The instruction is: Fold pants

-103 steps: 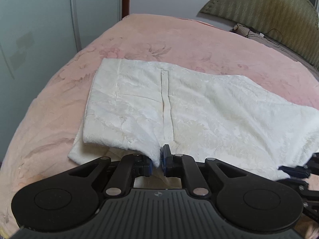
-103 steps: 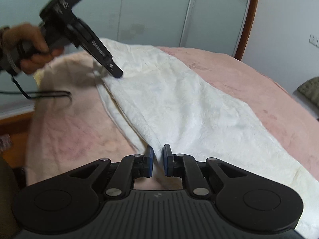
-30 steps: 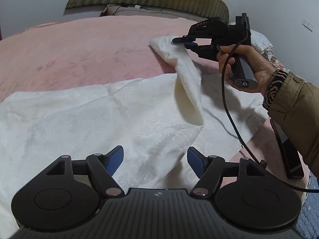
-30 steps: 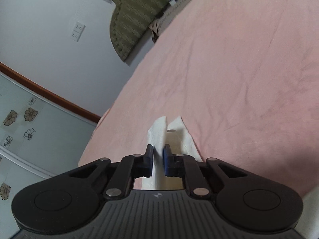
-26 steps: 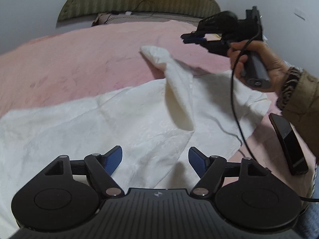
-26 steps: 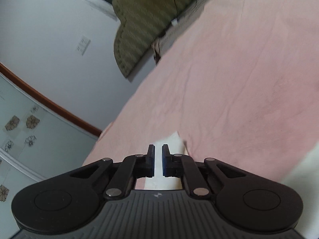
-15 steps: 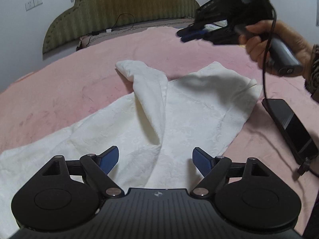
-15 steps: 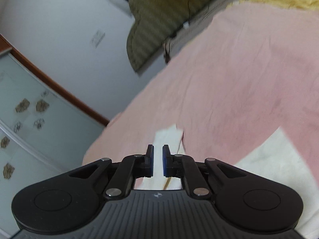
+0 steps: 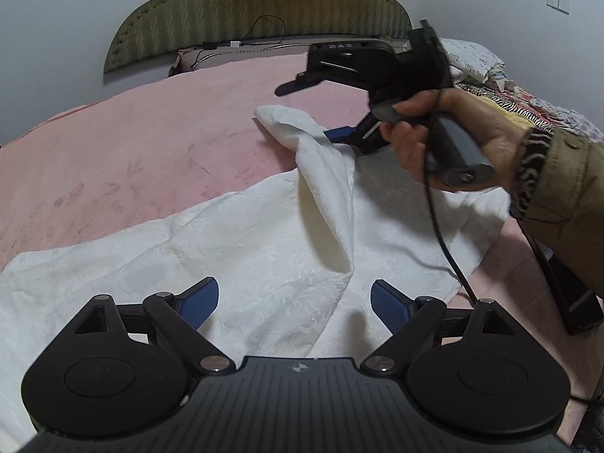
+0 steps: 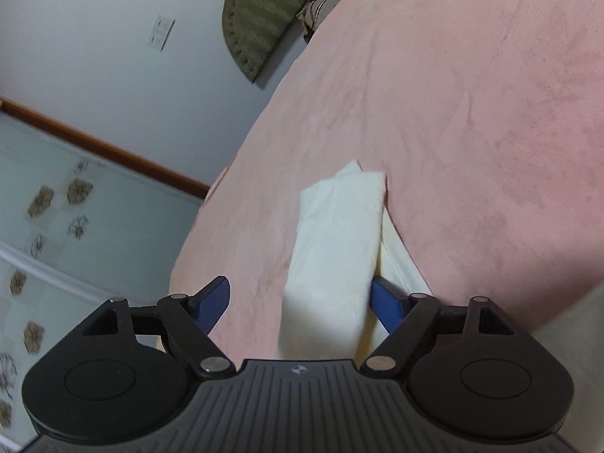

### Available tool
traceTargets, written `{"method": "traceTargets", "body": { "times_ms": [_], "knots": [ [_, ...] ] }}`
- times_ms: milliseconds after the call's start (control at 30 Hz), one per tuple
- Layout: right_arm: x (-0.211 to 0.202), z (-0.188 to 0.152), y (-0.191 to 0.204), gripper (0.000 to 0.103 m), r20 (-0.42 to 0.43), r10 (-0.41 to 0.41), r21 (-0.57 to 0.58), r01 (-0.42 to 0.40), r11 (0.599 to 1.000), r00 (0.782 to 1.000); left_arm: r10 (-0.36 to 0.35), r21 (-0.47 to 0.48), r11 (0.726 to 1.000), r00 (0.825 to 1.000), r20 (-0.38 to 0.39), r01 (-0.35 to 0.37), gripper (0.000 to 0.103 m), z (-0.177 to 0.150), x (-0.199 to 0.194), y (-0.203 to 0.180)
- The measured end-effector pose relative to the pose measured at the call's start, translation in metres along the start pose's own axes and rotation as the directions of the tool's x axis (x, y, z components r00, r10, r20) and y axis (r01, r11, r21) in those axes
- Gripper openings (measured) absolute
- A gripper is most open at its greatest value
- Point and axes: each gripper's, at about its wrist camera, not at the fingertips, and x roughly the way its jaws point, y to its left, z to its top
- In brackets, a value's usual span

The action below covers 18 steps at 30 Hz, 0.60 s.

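Lying spread across the pink bed cover (image 9: 143,151), white pants (image 9: 234,264), filling the lower and middle part of the left wrist frame, one narrow strip of the cloth rising in a fold toward the upper centre. Hovering low over the cloth at the bottom of that frame, left claw (image 9: 294,300), blue pads spread wide apart, gripping nothing. Hanging at upper right of the same frame, right claw (image 9: 315,111), held in the right hand (image 9: 453,143), upper finger lifted clear, lower blue pad touching the raised strip, jaws parted wide and not clamping. Trailing down from the handle over the cloth, a black cable (image 9: 441,234). Showing in the right wrist frame, right claw (image 10: 300,298) again gaping, the folded strip of pants (image 10: 339,241) lying between the pads, leaning against the right-hand pad, clear of the left one, its squared end resting on the bed cover (image 10: 472,94) at frame centre. Sitting at the far right edge of the left wrist frame, a dark flat object (image 9: 573,294), too cut off to name. Standing along the top of that frame, a green padded headboard (image 9: 256,7).
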Motion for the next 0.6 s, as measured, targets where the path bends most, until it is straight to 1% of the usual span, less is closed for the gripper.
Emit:
{"method": "traceTargets", "body": {
  "times_ms": [33,67,100,133,167,200,267,367,433,500,533,600],
  "knots": [
    [0.004,0.003,0.0,0.08,0.021,0.008,0.017,-0.009,1.0,1.0,0.001,0.005,1.0,1.0,-0.001,-0.001,0.09,0.0,0.0,-0.001],
    [0.01,0.007,-0.001,0.076,0.045,0.012,0.032,-0.013,0.999,0.999,0.002,0.011,1.0,1.0,-0.003,-0.001,0.09,0.0,0.0,-0.002],
    [0.013,0.009,-0.002,0.056,0.066,0.007,0.046,-0.01,0.999,0.998,0.003,0.017,1.0,1.0,-0.005,-0.003,0.09,0.0,0.0,-0.003],
    [0.018,0.011,-0.003,0.024,0.076,-0.005,0.057,0.001,0.998,0.997,0.007,0.023,1.0,1.0,-0.006,-0.007,0.09,0.0,0.001,-0.004],
    [0.022,0.012,-0.005,0.01,0.078,-0.019,0.068,0.014,0.998,0.997,0.012,0.028,1.0,1.0,-0.007,-0.012,0.09,0.001,0.002,-0.006],
    [0.023,0.011,-0.007,0.006,0.09,-0.03,0.075,0.023,0.997,0.995,0.02,0.034,0.999,1.0,-0.006,-0.02,0.091,0.001,0.003,-0.008],
    [0.014,0.004,-0.006,0.005,0.14,-0.027,0.059,0.019,0.998,0.99,0.043,0.055,0.998,0.999,0.003,-0.043,0.091,0.002,0.003,-0.011],
    [-0.019,-0.006,-0.001,0.005,0.224,0.013,0.077,-0.031,0.997,0.975,0.1,0.104,0.989,0.994,0.031,-0.103,0.092,0.002,0.005,-0.018],
    [-0.053,-0.012,0.007,0.005,0.285,0.043,0.062,-0.063,0.996,0.958,0.12,0.131,0.983,0.992,0.048,-0.125,0.093,0.004,0.006,-0.024],
    [-0.093,-0.021,0.016,0.005,0.34,0.07,0.038,-0.088,0.995,0.938,0.135,0.168,0.975,0.987,0.088,-0.148,0.094,0.004,0.005,-0.033],
    [-0.113,-0.025,0.019,0.005,0.366,0.08,0.03,-0.098,0.995,0.927,0.149,0.194,0.966,0.983,0.112,-0.168,0.096,0.003,0.004,-0.04],
    [-0.153,-0.035,0.022,0.005,0.422,0.088,0.019,-0.106,0.994,0.902,0.175,0.255,0.944,0.973,0.152,-0.21,0.097,0.0,0.005,-0.053]
  ]
}}
